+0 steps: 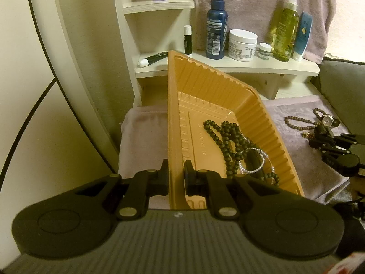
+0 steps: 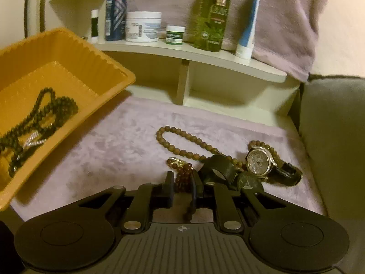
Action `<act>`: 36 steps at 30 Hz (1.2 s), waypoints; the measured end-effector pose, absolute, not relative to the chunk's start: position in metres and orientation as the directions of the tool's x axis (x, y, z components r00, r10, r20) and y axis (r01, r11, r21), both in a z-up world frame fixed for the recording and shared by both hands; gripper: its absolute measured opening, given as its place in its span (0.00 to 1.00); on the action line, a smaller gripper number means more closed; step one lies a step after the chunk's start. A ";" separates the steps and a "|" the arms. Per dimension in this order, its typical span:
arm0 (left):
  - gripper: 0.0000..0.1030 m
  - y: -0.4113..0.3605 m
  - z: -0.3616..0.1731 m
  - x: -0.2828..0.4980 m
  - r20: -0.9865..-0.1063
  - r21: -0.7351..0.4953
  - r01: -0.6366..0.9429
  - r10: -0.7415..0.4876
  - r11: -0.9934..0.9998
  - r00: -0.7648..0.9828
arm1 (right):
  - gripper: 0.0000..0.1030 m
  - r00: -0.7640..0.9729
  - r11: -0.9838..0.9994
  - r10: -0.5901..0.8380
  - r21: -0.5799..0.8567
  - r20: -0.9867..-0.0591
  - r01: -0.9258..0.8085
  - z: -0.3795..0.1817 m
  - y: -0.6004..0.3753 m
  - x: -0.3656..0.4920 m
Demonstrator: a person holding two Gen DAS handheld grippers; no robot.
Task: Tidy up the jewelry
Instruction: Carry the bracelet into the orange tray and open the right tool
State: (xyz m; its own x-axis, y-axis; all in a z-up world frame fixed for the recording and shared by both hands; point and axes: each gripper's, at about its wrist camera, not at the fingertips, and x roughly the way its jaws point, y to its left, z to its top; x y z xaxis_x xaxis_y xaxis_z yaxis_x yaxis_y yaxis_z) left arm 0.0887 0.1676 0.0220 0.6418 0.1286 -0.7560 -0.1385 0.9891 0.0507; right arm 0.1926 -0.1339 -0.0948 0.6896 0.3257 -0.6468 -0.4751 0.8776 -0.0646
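Observation:
My left gripper is shut on the near rim of a yellow ribbed tray, which is tilted up off the pink cloth. Inside the tray lie a dark green bead necklace and a pearl bracelet. My right gripper is low over the cloth, shut on a reddish-brown bead bracelet with a gold piece at its far end. Just beyond it lie a light brown bead necklace, a silver watch and a black strap. The tray hangs at the left of the right wrist view.
A cream shelf behind the cloth carries a blue bottle, a white jar, a small green jar, an olive oil bottle and a tube. A grey cushion borders the cloth on the right. A curved mirror frame stands at the left.

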 end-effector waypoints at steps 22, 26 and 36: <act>0.10 0.167 0.022 0.089 -0.753 0.052 -0.135 0.128 0.989 0.645 | 0.04 0.606 0.704 0.660 0.083 -0.444 -0.705 0.001 -0.087 0.148; 0.10 0.167 0.023 0.089 -0.754 0.056 -0.133 0.129 0.989 0.644 | 0.04 0.515 0.627 0.727 0.133 -0.455 -0.767 -0.002 -0.059 0.146; 0.10 0.167 0.022 0.090 -0.754 0.054 -0.134 0.128 0.990 0.644 | 0.05 0.433 0.550 0.756 0.118 -0.491 -0.827 -0.019 -0.014 0.142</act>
